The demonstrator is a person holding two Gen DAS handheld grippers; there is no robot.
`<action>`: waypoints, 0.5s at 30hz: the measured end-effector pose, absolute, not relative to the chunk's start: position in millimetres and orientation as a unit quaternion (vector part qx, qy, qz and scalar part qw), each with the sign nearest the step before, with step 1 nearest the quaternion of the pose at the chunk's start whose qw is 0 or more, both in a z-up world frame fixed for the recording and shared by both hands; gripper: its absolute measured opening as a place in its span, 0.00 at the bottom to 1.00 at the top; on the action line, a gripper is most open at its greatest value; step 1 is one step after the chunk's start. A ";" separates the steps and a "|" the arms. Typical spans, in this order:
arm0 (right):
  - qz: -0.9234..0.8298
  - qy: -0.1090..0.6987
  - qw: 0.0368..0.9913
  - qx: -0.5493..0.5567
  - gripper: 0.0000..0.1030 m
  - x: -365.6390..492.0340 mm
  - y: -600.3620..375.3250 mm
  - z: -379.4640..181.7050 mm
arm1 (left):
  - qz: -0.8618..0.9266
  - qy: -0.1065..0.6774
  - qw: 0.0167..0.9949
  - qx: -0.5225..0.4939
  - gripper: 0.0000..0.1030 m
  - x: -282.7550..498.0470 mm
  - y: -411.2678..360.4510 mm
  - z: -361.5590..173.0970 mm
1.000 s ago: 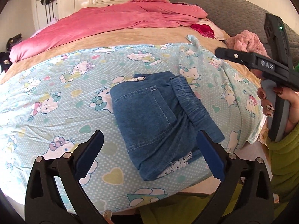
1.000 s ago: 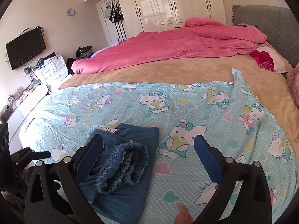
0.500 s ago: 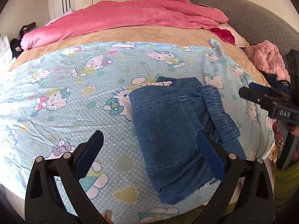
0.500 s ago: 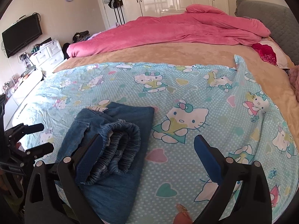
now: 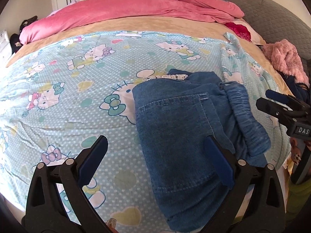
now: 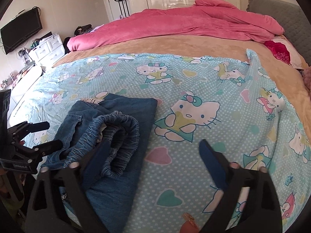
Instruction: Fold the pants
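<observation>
Folded blue denim pants (image 5: 180,128) lie on a cartoon-cat print sheet (image 5: 81,81) near the bed's front edge, with the elastic waistband (image 6: 118,134) bunched up on top. My left gripper (image 5: 155,147) hangs open just above them, its right finger over the denim and its left finger over the sheet. My right gripper (image 6: 155,149) is open and its jaws are closing. Its left finger is in front of the bunched waistband, with only the waistband's edge and the sheet between the pads. Each gripper shows in the other's view: the right gripper (image 5: 270,101) and the left gripper (image 6: 46,136).
A pink duvet (image 6: 194,23) is heaped across the far side over a tan blanket (image 6: 175,44). A grey headboard (image 5: 272,21) and a pink fluffy garment (image 5: 285,60) are at the right. White drawers (image 6: 48,48) and a TV (image 6: 21,31) stand beyond the bed's left side.
Both grippers have sunk toward the pants, which now look larger and closer in both views. The right gripper's jaws have narrowed a little. The pants have not moved.
</observation>
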State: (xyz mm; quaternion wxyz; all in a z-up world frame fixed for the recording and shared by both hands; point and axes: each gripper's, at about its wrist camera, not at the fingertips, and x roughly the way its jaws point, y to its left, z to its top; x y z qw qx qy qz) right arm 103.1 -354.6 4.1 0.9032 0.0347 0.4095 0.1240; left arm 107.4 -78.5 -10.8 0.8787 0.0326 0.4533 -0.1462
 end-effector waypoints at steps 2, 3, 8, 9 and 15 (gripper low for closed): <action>0.130 0.419 0.898 0.040 0.76 106.7 -354.1 -0.8 | -0.147 0.453 0.879 0.027 0.91 110.1 -78.2 -13.1; 0.130 0.421 0.897 0.039 0.74 107.9 -353.6 -2.7 | -0.147 0.452 0.879 0.026 0.91 111.1 -78.2 -13.4; 0.152 0.445 0.882 0.038 0.56 115.4 -343.6 -17.5 | -0.149 0.458 0.876 0.007 0.91 118.3 -76.1 -20.8; 0.153 0.449 0.879 0.039 0.56 116.6 -342.0 -20.7 | -0.150 0.459 0.876 0.007 0.91 118.8 -76.9 -22.2; 0.162 0.462 0.870 0.054 0.49 118.5 -339.1 -33.0 | -0.163 0.466 0.869 0.001 0.77 120.1 -80.6 -30.6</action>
